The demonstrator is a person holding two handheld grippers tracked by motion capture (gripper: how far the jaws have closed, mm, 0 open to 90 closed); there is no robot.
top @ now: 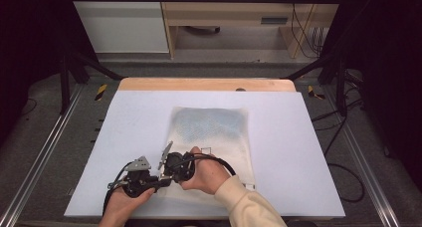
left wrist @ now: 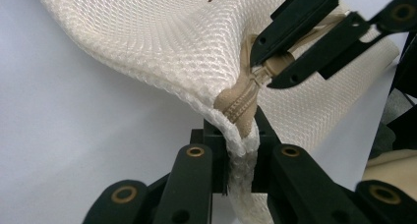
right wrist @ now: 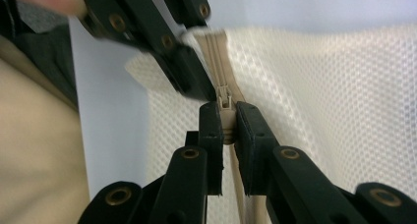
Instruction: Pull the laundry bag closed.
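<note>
A cream mesh bag (top: 211, 132) with a tan zipper lies flat on the white mat (top: 298, 152), with something bluish showing through the mesh. Both grippers meet at its near left corner. My left gripper (top: 158, 181) is shut on the bag's corner seam, where the mesh edge (left wrist: 243, 150) runs between its jaws just below the zipper's end (left wrist: 241, 103). My right gripper (top: 166, 174) is shut on the zipper pull (right wrist: 225, 98), its jaws pinching it from both sides. In the left gripper view the right gripper (left wrist: 265, 69) comes in from the upper right. The corner is lifted slightly off the mat.
The mat covers a wooden table whose far edge (top: 206, 84) shows beyond it. Dark frame rails and cables run along both sides on the floor. A cream sleeve (top: 249, 207) comes in from the bottom. Bare mat lies left and right of the bag.
</note>
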